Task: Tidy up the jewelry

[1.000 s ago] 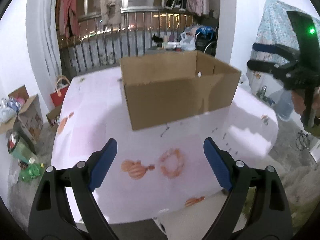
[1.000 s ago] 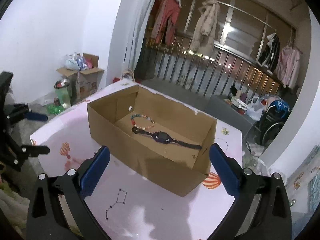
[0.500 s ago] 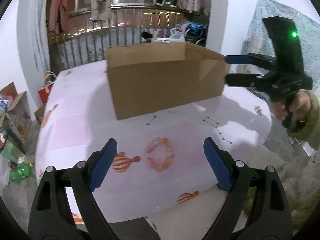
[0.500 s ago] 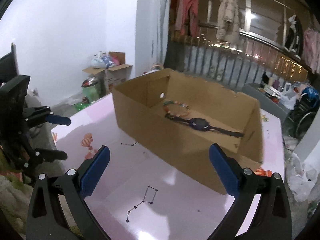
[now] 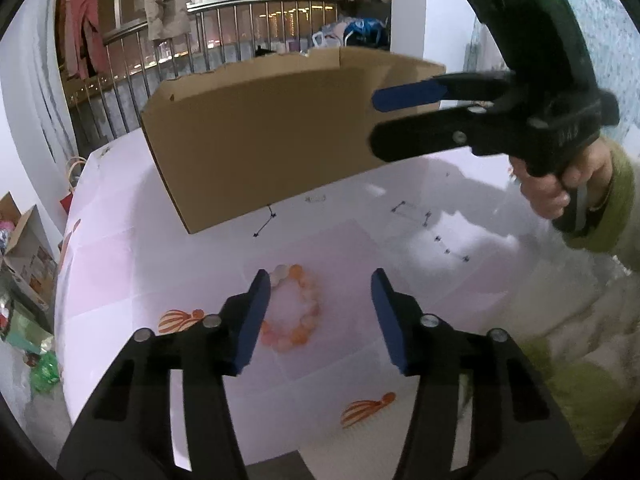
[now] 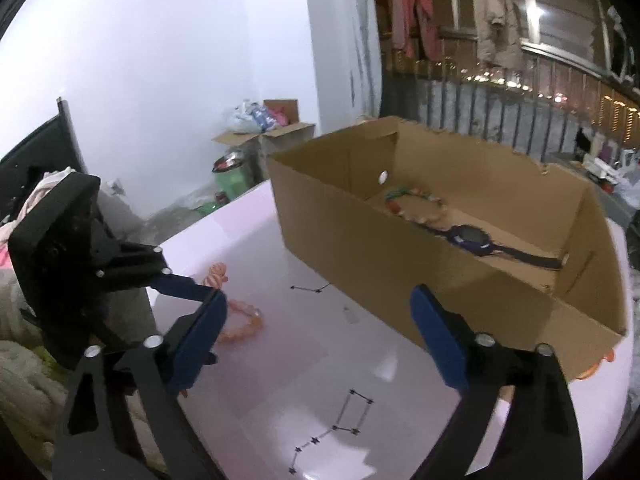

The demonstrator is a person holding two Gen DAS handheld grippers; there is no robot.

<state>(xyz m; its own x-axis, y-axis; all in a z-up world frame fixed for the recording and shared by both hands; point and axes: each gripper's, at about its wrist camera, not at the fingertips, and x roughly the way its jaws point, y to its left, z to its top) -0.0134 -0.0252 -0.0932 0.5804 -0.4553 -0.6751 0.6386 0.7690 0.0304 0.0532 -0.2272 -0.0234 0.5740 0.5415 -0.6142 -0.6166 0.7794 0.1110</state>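
Note:
An orange and pink bead bracelet (image 5: 298, 312) lies on the pink tablecloth (image 5: 400, 248); it also shows in the right wrist view (image 6: 244, 322). My left gripper (image 5: 318, 296) is open and hovers just above it, the bracelet between the fingers. An open cardboard box (image 6: 440, 248) stands behind, also in the left wrist view (image 5: 272, 136). Inside it lie a colourful bead bracelet (image 6: 416, 204) and a dark wristwatch (image 6: 476, 240). My right gripper (image 6: 320, 320) is open and empty beside the box's near wall; it shows in the left wrist view (image 5: 408, 120).
The table's front edge (image 5: 280, 452) is close below the left gripper. A railing with hanging clothes (image 5: 160, 12) runs behind the table. Boxes and bags (image 6: 264, 120) sit on the floor at the left.
My left gripper has come down and forward over the bracelet, its fingers narrower than before. My right gripper has swung left and lower, closer to the box and the left gripper.

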